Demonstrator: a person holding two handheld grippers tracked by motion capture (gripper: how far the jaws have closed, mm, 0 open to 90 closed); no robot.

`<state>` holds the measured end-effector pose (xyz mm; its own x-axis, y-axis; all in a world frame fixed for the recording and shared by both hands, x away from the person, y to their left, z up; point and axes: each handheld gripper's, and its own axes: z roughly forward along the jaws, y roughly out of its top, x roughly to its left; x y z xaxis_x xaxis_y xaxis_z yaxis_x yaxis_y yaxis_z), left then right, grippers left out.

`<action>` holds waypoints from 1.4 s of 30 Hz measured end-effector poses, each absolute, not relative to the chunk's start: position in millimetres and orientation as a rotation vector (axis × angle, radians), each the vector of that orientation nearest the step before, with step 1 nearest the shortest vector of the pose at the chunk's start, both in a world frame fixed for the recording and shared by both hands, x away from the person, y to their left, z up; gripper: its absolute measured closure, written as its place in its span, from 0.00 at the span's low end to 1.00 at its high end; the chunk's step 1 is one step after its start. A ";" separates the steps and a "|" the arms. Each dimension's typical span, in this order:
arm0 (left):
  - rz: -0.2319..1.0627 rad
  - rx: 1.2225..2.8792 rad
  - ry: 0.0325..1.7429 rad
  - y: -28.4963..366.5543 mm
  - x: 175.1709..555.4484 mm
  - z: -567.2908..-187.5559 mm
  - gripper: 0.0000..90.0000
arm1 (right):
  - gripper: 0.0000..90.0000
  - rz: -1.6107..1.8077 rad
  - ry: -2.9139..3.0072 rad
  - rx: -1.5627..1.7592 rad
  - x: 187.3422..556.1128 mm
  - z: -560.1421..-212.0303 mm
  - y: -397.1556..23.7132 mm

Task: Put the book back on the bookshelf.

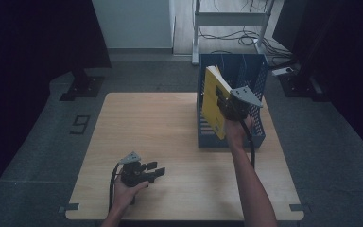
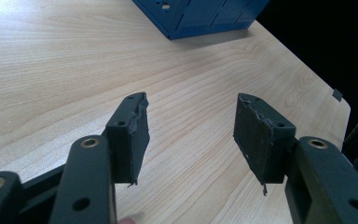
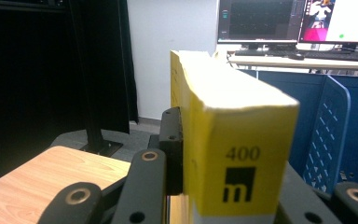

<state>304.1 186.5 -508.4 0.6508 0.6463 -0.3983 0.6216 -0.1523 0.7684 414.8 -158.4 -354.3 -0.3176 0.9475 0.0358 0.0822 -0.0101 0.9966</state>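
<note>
Left gripper (image 1: 157,170) low over the near table (image 1: 170,137), jaws spread, nothing between. Right gripper (image 1: 227,105) pinching yellow book (image 1: 214,101), held above blue file rack (image 1: 260,125) at far right, long axis upright, tilted, spine toward its camera.

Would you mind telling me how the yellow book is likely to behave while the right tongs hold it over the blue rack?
The yellow book looks thick, so probably stiff and fairly heavy for its size. The right tongs pinch it at one edge, so it may sag or pivot. Its smooth cover could slip if the grip loosens above the blue rack.
</note>
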 end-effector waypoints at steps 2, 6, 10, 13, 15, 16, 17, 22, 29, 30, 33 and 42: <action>0.030 1.837 1.011 186.5 304.0 -508.4 0.50 | 0.83 1.421 1.497 1.116 416.5 -355.0 -158.1; 0.039 1.829 1.013 187.1 303.4 -507.6 0.50 | 0.83 1.414 1.500 1.125 420.5 -356.1 -157.4; 0.040 1.824 1.016 187.4 303.3 -507.5 0.50 | 0.83 1.413 1.499 1.127 424.2 -356.0 -155.6; 0.040 1.820 1.019 187.7 303.0 -507.2 0.50 | 0.83 1.412 1.498 1.129 427.1 -355.6 -154.0; 0.040 1.820 1.018 188.6 303.0 -506.6 0.50 | 0.83 1.410 1.498 1.130 429.3 -355.7 -152.7; 0.041 1.819 1.019 188.9 303.0 -506.4 0.50 | 0.83 1.409 1.499 1.133 430.3 -355.8 -151.9; 0.040 1.817 1.019 189.2 303.1 -506.4 0.50 | 0.83 1.409 1.500 1.134 431.3 -356.0 -151.2; 0.044 1.813 1.021 190.4 303.0 -505.8 0.50 | 0.83 1.404 1.503 1.136 435.8 -357.3 -147.8; 0.044 1.810 1.019 190.8 302.7 -505.4 0.50 | 0.83 1.399 1.498 1.149 441.9 -360.1 -144.7; 0.044 1.810 1.020 190.9 302.9 -505.5 0.50 | 0.83 1.397 1.499 1.149 442.5 -360.4 -144.4; 0.044 1.810 1.020 191.4 302.9 -505.4 0.50 | 0.83 1.392 1.494 1.155 445.0 -362.3 -144.5; 0.043 1.810 1.019 191.8 302.8 -505.1 0.50 | 0.83 1.355 1.497 1.154 451.0 -365.6 -142.4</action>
<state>302.8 191.8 -505.1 0.6421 0.6526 -0.4022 0.6166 -0.1279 0.7768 451.0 -142.4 -365.6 -0.2706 0.9625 0.0184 0.1138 0.0130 0.9934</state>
